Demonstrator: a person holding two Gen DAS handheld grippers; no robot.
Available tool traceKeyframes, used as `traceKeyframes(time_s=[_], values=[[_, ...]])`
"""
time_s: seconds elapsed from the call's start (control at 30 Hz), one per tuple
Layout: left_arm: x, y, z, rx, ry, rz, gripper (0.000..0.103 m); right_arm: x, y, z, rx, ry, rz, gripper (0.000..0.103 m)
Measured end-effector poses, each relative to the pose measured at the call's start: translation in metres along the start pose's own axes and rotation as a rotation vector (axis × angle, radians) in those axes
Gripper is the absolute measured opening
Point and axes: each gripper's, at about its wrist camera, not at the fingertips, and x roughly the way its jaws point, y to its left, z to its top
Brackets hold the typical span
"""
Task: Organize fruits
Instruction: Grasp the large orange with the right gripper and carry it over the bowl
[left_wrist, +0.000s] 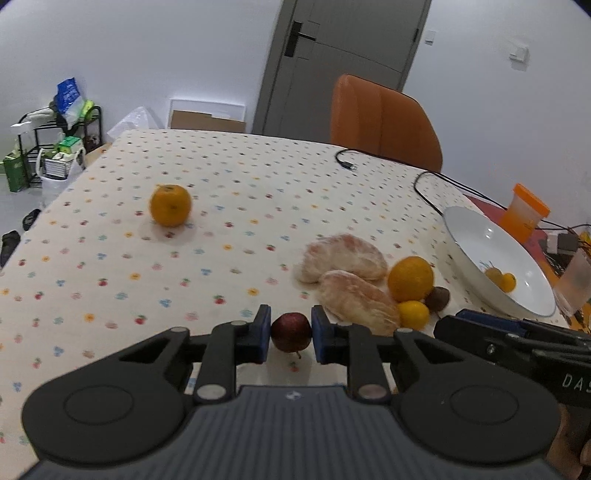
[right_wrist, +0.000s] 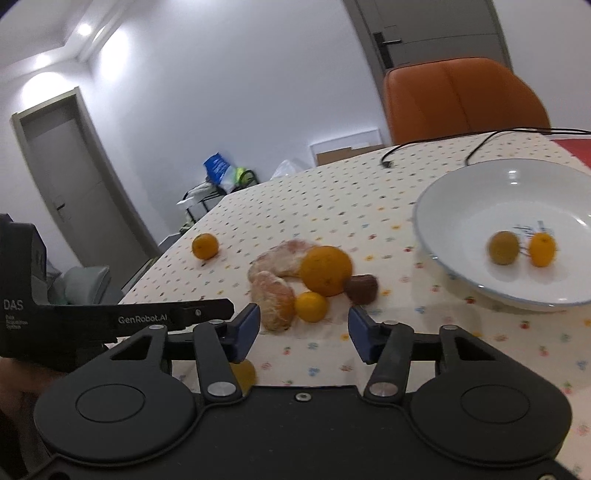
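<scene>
At lower centre, a small dark-red round fruit (left_wrist: 291, 331), possibly a plum, is clamped by the left gripper (left_wrist: 290, 334). The right gripper (right_wrist: 301, 334) is parted, nothing held, just below a small orange citrus (right_wrist: 311, 306).

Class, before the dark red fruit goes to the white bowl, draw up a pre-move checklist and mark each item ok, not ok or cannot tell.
1. Left gripper shut on the dark red fruit, pads on both sides: ok.
2. Fruit lifted off the tablecloth: cannot tell.
3. White bowl has free room; only two small fruits lie in it: ok.
4. Right gripper out of the way: not ok; it sits between the left gripper and the bowl.
5. Right gripper empty: ok; jaws open, the small orange lies ahead of them, ungripped.
6. Black cable clear of the bowl: cannot tell.
</scene>
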Motion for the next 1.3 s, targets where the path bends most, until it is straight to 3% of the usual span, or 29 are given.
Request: traceKeyframes(time_s=[0.4,1.0,1.07,1.1,1.3], values=[[-0.007,0.021,0.008,-0.036,-0.031,0.044,0.022,0.018,0.007,0.018,-0.025,0.010,0.008,0.053],[-0.010,0.043,0.014,-0.072,-0.047,0.081,0.022,0.052,0.004,0.037,-0.074,0.022,-0.112,0.053],[-0.009,0.041,0.016,-0.074,-0.044,0.073,0.022,0.056,0.004,0.036,-0.082,0.033,-0.119,0.050],[-0.009,0.039,0.017,-0.069,-0.046,0.070,0.022,0.058,0.005,0.036,-0.093,0.037,-0.131,0.040],[-0.012,0.022,0.023,-0.033,-0.059,0.052,0.022,0.047,0.002,0.037,-0.060,0.006,-0.085,0.039]])
